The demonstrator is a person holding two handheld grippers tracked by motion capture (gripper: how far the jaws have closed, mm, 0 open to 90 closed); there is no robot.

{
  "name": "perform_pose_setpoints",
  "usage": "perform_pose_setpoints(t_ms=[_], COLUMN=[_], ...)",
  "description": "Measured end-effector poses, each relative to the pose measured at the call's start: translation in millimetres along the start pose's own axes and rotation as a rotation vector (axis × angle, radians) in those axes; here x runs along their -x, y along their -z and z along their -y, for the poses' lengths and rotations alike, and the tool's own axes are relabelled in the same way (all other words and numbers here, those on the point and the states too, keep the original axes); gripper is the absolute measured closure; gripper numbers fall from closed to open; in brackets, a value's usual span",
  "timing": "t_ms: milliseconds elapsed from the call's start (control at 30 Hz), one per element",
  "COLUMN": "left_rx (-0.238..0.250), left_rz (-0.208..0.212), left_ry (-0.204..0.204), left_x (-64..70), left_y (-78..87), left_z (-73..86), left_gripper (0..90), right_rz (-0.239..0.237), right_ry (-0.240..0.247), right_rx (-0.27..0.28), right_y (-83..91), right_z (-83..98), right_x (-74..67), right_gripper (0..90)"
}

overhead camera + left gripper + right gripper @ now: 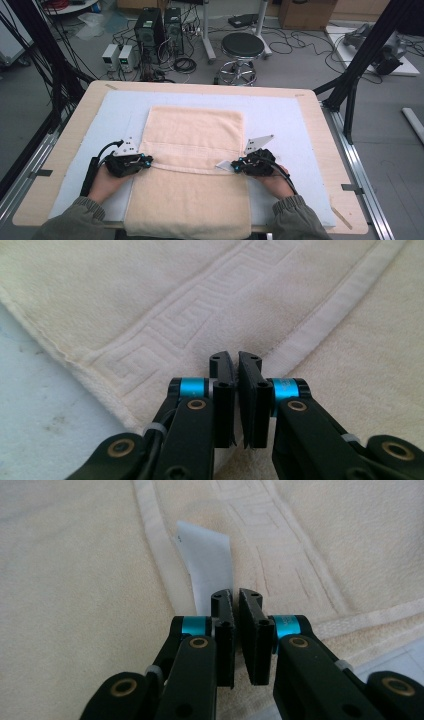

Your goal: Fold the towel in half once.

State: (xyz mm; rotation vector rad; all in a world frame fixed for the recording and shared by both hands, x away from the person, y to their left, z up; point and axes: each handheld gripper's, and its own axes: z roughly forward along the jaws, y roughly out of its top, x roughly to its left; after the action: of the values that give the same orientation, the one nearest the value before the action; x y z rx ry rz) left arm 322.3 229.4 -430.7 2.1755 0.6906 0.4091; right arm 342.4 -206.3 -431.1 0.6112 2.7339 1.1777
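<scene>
Cream towel: both grippers' fingers pinched shut at its side edges.

No readable text anywhere. The white fabric care tag sewn to the cream terry towel carries a tiny dark mark at its upper edge, too small to read. The towel's woven Greek-key border is pattern only, no letters.
</scene>
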Motion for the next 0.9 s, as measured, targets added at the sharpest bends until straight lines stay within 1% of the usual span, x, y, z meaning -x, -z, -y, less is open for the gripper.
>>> perform_pose_setpoints(t_ms=[100,200,233,300,367,433,500,600,633,667,700,733,767,833,900], left_rx=[0.031,0.064,0.069,0.081,0.086,0.094,0.099,0.105,0.100,0.098,0.097,0.094,0.085,0.076,0.070], left_rz=[-0.013,-0.021,-0.024,-0.028,-0.032,-0.024,-0.004,0.034,0.058,0.068,0.074,0.081,0.087,0.072,0.046], left_ry=[0.009,0.015,0.012,0.003,-0.009,-0.014,-0.029,-0.038,-0.052,-0.066,-0.073,-0.064,-0.070,-0.075,-0.066], left_x=[-0.1,0.0,0.3,3.4,9.3,18.6,32.0,57.4,69.5,78.7,85.5,90.0,91.9,91.1,84.3], left_y=[6.4,14.9,17.0,23.4,31.7,41.7,55.1,75.9,85.8,92.6,97.9,101.2,103.4,103.0,98.2], left_z=[-4.5,-11.6,-13.8,-20.2,-25.9,-28.9,-28.0,-21.4,-17.4,-13.7,-10.4,-7.7,-5.9,-4.5,-4.4], left_gripper=[84.8,84.8,84.8,84.9,84.9,84.9,85.0,85.1,84.9,83.6,79.3,72.3,67.1,62.8,59.0], right_rz=[-0.003,-0.005,0.005,0.009,0.014,0.012,0.008,-0.021,-0.038,-0.076,-0.096,-0.099,-0.095,-0.086,-0.073], right_ry=[0.002,0.002,0.007,0.015,0.031,0.051,0.069,0.098,0.103,0.109,0.107,0.102,0.100,0.079,0.063], right_rx=[0.012,0.052,0.060,0.068,0.074,0.083,0.085,0.091,0.091,0.092,0.094,0.091,0.090,0.094,0.100], right_y=[4.7,14.7,19.5,27.1,36.5,46.7,57.5,73.5,77.0,82.0,85.0,87.3,88.5,87.7,83.8], right_z=[-4.2,-9.8,-12.5,-16.6,-21.0,-23.2,-22.8,-17.1,-14.8,-10.3,-6.4,-2.8,0.3,4.1,4.6], right_x=[0.3,1.4,1.3,-0.7,-5.9,-13.3,-24.8,-47.2,-53.1,-62.3,-68.3,-72.7,-74.8,-73.0,-66.6], right_gripper=[85.5,85.5,85.5,85.5,85.4,85.4,85.4,85.0,83.9,80.5,76.0,72.0,69.0,65.4,62.5])
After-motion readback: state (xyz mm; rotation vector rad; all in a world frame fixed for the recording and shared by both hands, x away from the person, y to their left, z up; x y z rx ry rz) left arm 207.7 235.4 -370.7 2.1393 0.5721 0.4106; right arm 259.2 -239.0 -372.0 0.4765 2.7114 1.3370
